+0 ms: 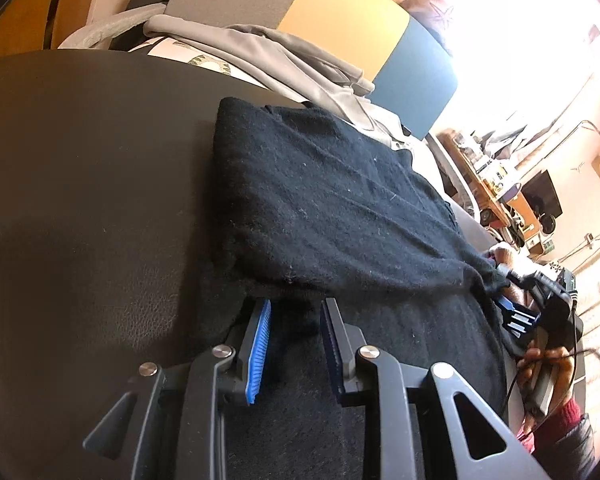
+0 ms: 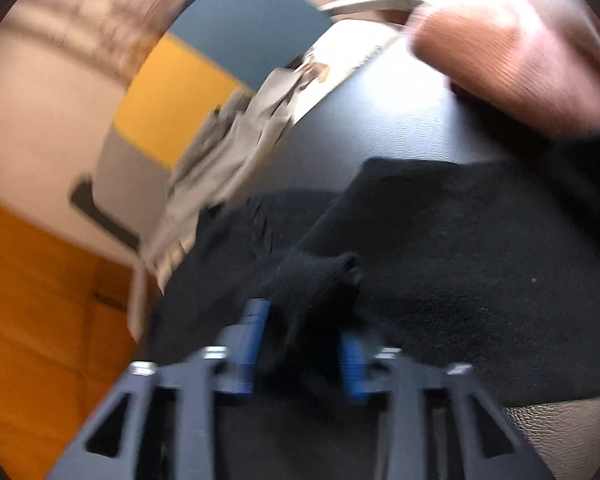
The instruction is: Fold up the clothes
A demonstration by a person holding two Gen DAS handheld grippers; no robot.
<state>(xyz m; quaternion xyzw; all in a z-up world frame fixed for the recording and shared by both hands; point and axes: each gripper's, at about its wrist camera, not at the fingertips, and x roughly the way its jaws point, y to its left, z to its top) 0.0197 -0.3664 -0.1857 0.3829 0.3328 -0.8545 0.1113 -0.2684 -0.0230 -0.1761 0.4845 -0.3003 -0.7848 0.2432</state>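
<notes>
A black knit garment point(image 1: 340, 208) lies folded on a dark leather surface point(image 1: 80, 200). My left gripper point(image 1: 296, 308) is open, its blue-padded fingertips at the near edge of the upper fold and resting over the lower black layer. At the right, my right gripper point(image 1: 504, 304) pinches a corner of the same garment, pulled to a point. The right wrist view is blurred; there a bunch of the black garment point(image 2: 460, 260) sits between the blue pads of the right gripper point(image 2: 306, 320). A hand point(image 1: 548, 372) with a red sleeve holds that gripper.
A grey garment point(image 1: 284, 60) and a white printed one point(image 1: 188, 54) lie at the far edge of the surface. Behind them stands a panel of grey, yellow point(image 1: 340, 28) and blue. A pink-brown knit piece point(image 2: 520, 60) sits at the upper right in the right wrist view.
</notes>
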